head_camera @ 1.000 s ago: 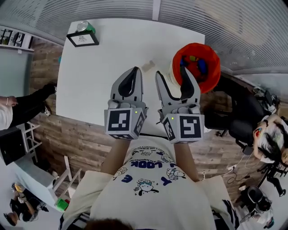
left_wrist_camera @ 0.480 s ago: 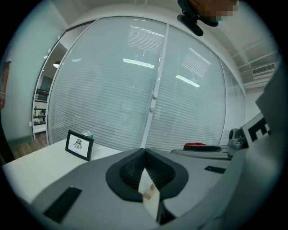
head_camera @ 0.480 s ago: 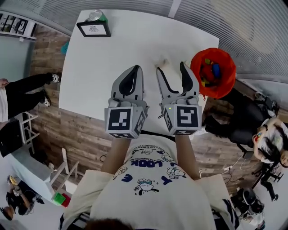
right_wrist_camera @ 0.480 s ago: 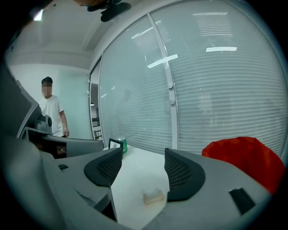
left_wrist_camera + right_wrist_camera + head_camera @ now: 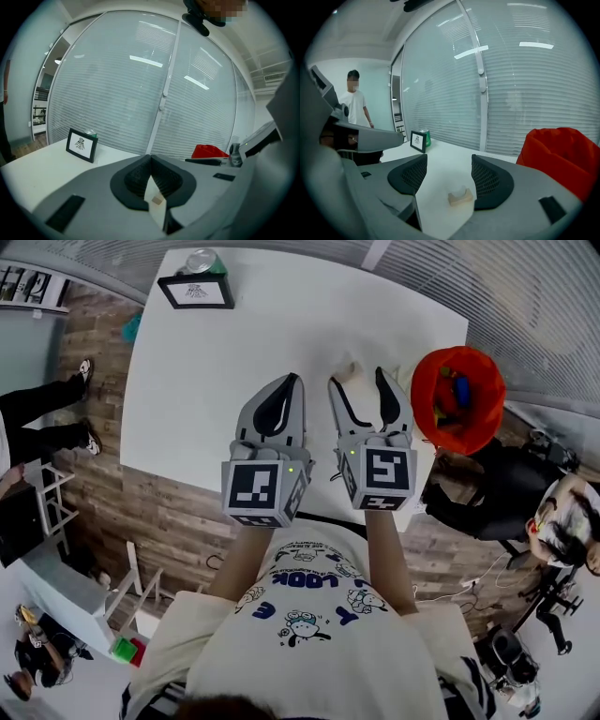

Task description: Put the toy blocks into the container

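One block is left on the bench near the part-filled container; the right gripper is held with fingers spread and empty, the left gripper with fingers closed on nothing.

Right tongs, over the bin a second ago, now hang over the surface behind a block.

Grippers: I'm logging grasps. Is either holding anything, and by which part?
Nothing held. Left gripper shut, empty; right gripper open, wooden block free between its jaws.
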Demonstrator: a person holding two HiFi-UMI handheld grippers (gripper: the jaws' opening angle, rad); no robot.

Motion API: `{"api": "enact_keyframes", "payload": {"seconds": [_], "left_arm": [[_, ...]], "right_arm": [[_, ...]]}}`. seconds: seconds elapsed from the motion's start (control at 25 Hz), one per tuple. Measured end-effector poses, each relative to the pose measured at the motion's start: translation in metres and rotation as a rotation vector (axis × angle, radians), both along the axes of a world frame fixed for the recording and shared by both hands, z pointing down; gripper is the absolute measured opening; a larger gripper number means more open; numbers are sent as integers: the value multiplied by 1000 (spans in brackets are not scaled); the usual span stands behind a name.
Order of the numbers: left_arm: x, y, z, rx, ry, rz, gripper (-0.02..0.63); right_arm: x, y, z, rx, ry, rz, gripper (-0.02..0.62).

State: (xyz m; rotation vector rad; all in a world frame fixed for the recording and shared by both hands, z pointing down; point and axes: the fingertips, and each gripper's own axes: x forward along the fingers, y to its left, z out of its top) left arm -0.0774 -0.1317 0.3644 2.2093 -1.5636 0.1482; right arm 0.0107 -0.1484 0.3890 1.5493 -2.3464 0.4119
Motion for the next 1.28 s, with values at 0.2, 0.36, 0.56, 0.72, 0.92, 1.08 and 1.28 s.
{"api": "enact_keyframes", "payload": {"seconds": [0.2,0.36,0.56,0.72,0.92,1.08,1.28], "left_arm": [[-2,-5,13,-28,1,6,26],[-3,-7,24,-55,4,9,26],[-2,-9,37,-83,6,12,26],[-2,-9,46,-104,7,13,26],[2,-8,54,-127,8,15,26],[3,-10,63,-146,8,16,26],[4,-10,73,-170,6,15,26]], "right_arm": [[1,-7,23,-44,21,6,293],[0,-10,38,-75,32,3,293],[0,-14,54,-110,41,4,296],[0,-13,70,-146,47,9,299],[6,-14,84,-174,60,17,301],[8,-16,96,-199,69,21,305],[12,-16,112,-233,76,27,320]]}}
